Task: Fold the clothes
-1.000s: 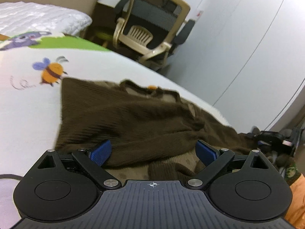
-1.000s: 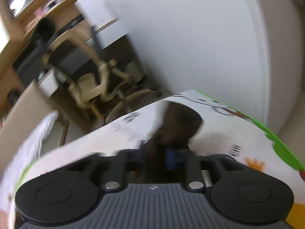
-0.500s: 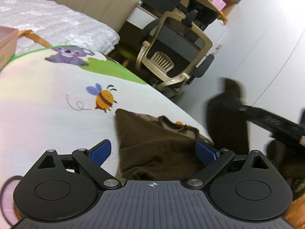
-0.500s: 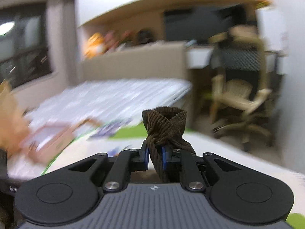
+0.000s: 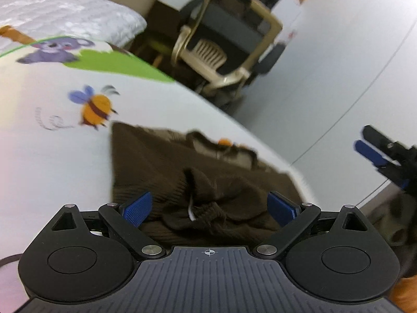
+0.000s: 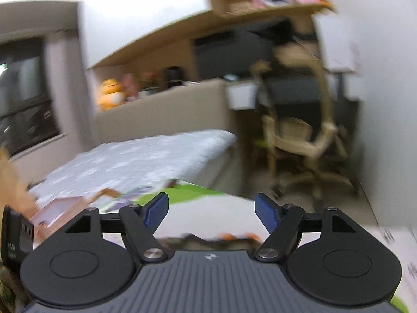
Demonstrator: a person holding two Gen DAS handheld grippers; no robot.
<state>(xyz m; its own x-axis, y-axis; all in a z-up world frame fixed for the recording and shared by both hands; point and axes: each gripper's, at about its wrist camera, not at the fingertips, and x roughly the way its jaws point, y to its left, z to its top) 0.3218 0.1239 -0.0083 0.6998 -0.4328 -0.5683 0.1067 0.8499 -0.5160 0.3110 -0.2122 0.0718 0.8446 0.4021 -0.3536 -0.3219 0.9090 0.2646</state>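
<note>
A dark brown knitted sweater (image 5: 166,172) lies on the white cartoon-print sheet (image 5: 47,156), its collar toward the far edge and a sleeve cuff (image 5: 206,211) flopped across the body. My left gripper (image 5: 209,207) hovers open just above that cuff, blue pads on either side, nothing held. In the left wrist view my right gripper (image 5: 375,154) hangs at the right, raised off the bed. The right wrist view shows that gripper (image 6: 211,210) open and empty, aimed across the room, with only a strip of the sweater (image 6: 208,238) under its fingers.
An office chair (image 5: 224,44) stands past the bed's far edge by a grey wall. A quilted white cover (image 5: 65,13) lies at the back left. A pink box (image 6: 60,211) sits on the bed at the left. A desk with shelves (image 6: 260,5) lies beyond.
My right gripper has let go of the brown sleeve it was carrying and opened. The sleeve now lies across the sweater's body. My left gripper tilted down toward the sweater and stayed open.
</note>
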